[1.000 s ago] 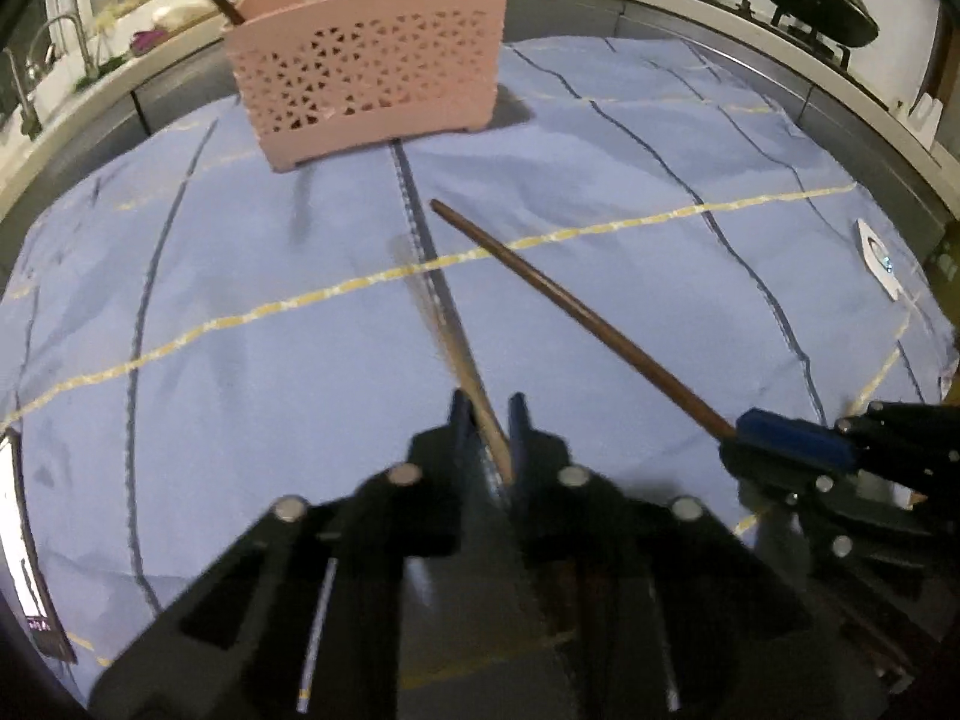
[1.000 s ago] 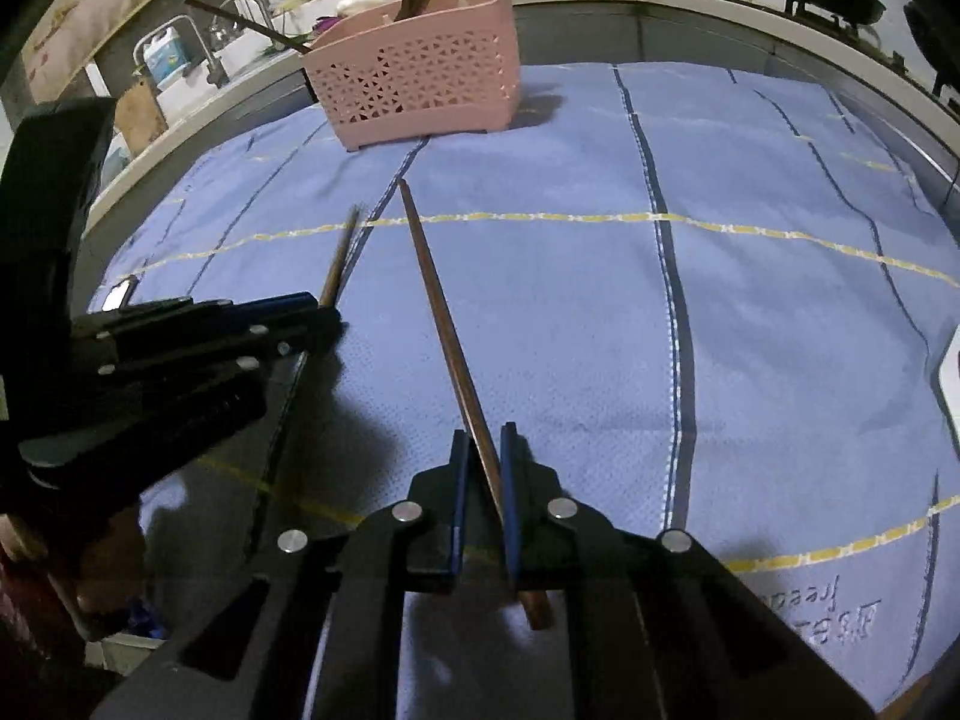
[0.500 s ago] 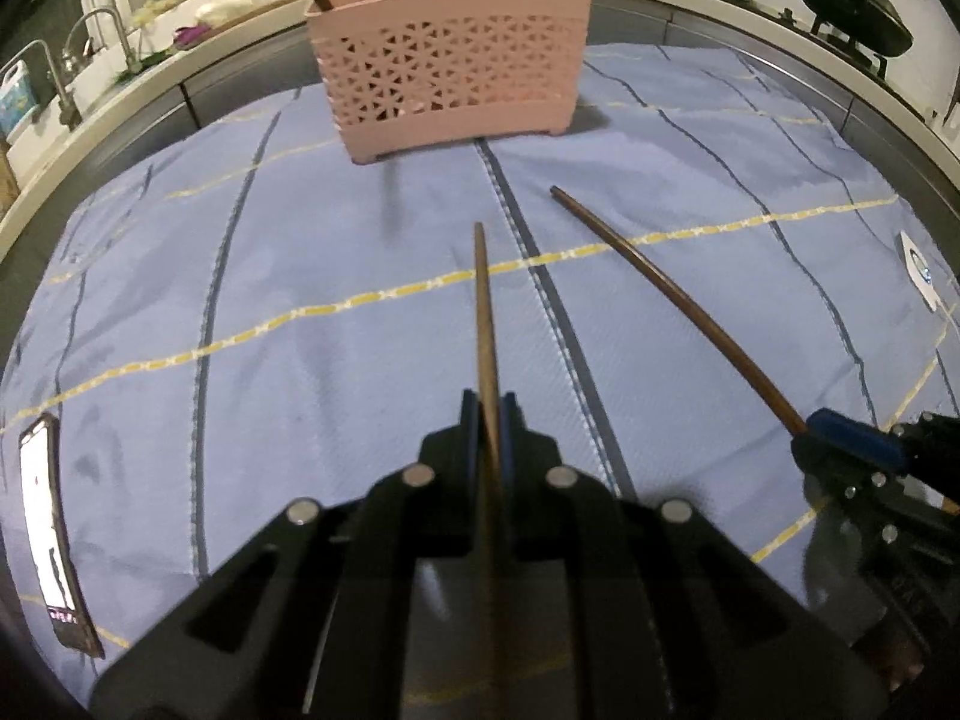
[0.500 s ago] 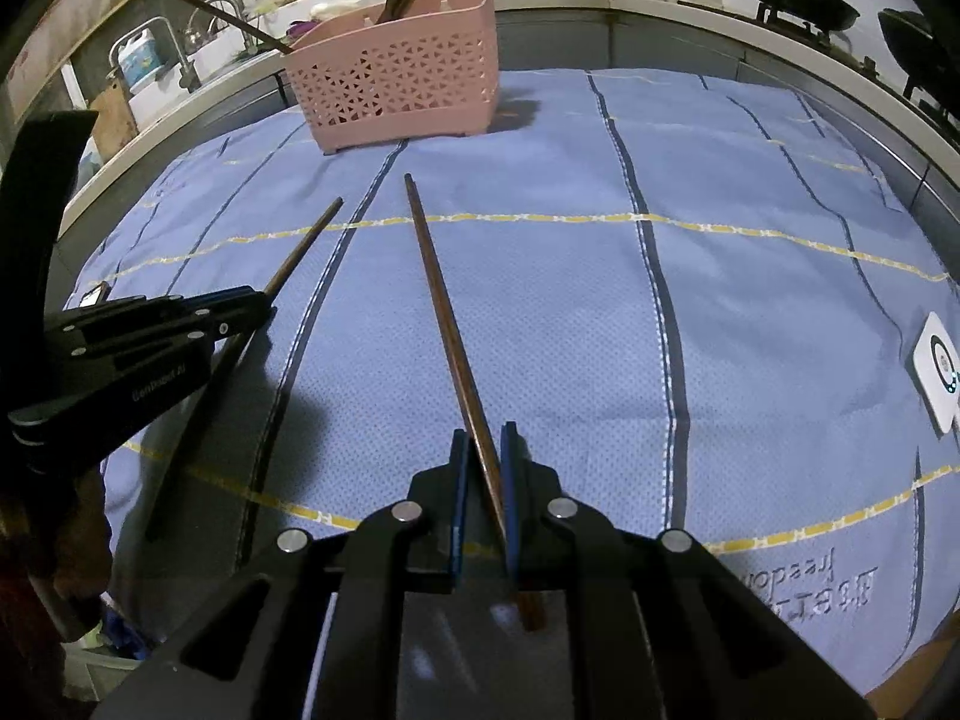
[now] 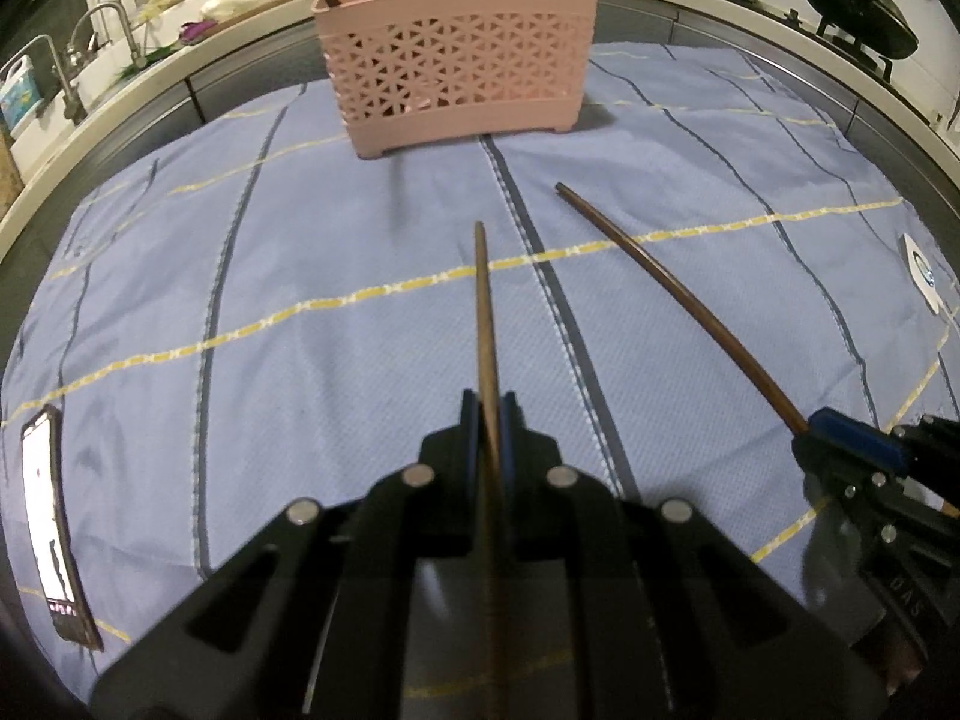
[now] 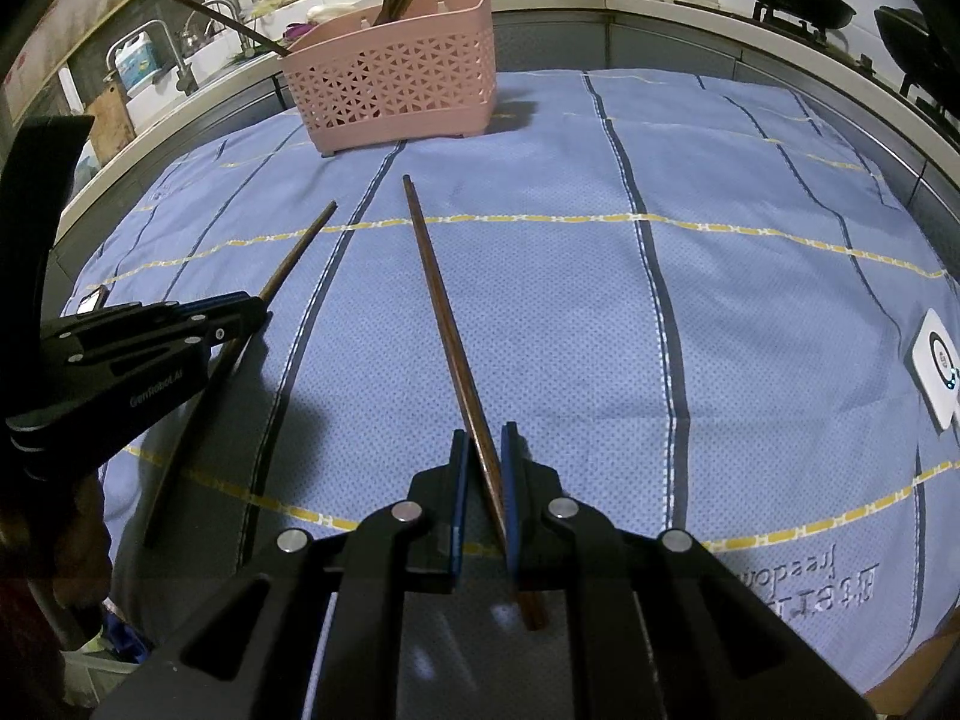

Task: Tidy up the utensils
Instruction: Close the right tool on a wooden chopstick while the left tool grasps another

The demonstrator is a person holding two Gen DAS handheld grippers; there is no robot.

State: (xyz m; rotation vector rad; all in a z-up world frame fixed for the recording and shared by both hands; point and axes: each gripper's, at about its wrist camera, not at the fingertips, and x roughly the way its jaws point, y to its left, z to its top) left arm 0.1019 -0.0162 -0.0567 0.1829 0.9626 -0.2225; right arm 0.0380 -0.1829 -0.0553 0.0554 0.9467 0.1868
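A pink perforated basket [image 5: 456, 54] [image 6: 393, 93] stands at the far side of the blue cloth with several dark chopsticks upright in it. My left gripper [image 5: 487, 405] is shut on a brown chopstick [image 5: 485, 300] that points toward the basket, raised over the cloth. My right gripper [image 6: 480, 438] is shut on a second brown chopstick [image 6: 441, 306], also aimed at the basket. In the left wrist view the right gripper [image 5: 840, 420] holds its chopstick [image 5: 672, 294] at the right. In the right wrist view the left gripper [image 6: 240, 309] and its chopstick [image 6: 288, 264] are at the left.
A blue striped cloth [image 5: 300, 276] covers the counter. A phone [image 5: 51, 534] lies at its left edge and a small white device [image 6: 939, 366] at its right edge. A sink with a tap [image 5: 120, 24] is beyond on the left, woks [image 5: 858, 24] on a stove on the right.
The left gripper's chopstick has swung from a blurred tilt to pointing straight at the basket, and the view has shifted so the basket sits more central. The right gripper has hardly moved.
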